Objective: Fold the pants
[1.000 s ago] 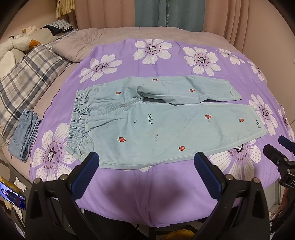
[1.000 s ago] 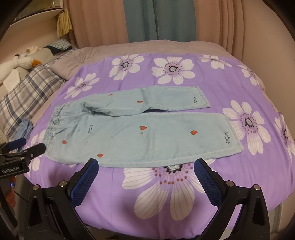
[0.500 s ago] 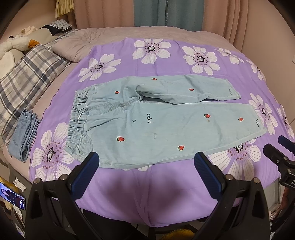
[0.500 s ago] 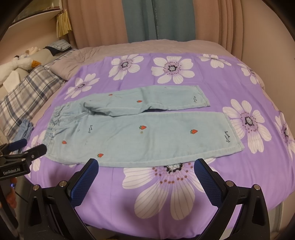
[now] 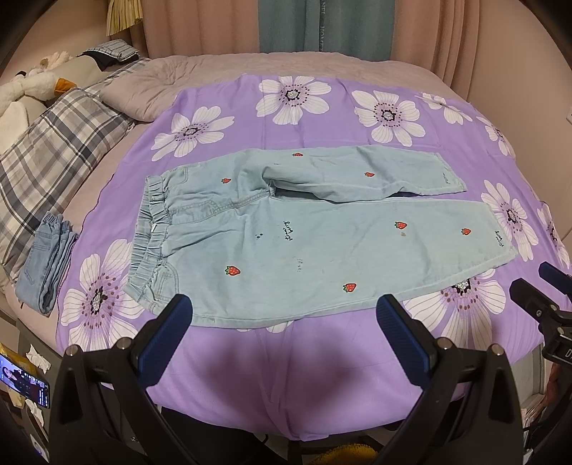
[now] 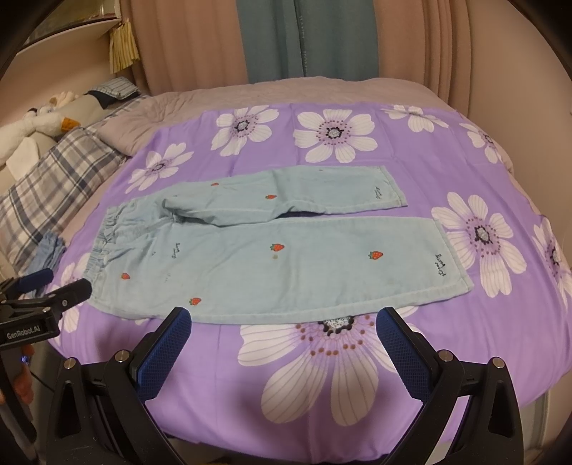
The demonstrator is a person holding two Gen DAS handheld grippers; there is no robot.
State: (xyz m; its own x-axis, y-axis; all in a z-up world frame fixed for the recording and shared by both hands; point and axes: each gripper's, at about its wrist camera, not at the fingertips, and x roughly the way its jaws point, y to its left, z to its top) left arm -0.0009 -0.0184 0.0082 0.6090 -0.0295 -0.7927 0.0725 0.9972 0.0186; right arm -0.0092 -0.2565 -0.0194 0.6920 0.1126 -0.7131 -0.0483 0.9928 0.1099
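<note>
Light blue pants [image 5: 304, 236] with red strawberry prints lie flat on the purple flowered bedspread [image 5: 286, 361], waistband to the left and both legs stretched to the right; the far leg is shorter-looking and creased. The right wrist view shows the same pants [image 6: 286, 257]. My left gripper [image 5: 284, 314] hovers open over the near hem, close to the waistband side, holding nothing. My right gripper [image 6: 284, 329] is open just short of the near leg's edge, empty too. Each gripper shows at the edge of the other's view.
A folded pair of blue jeans [image 5: 44, 257] lies at the bed's left edge beside a plaid pillow [image 5: 46, 168]. Plush toys [image 5: 32, 86] sit at the far left. Curtains [image 5: 321, 25] hang behind the bed. A phone [image 5: 23, 379] lies low left.
Both grippers have crept slightly forward and lower toward the pants' near edge. The pants have not moved.
</note>
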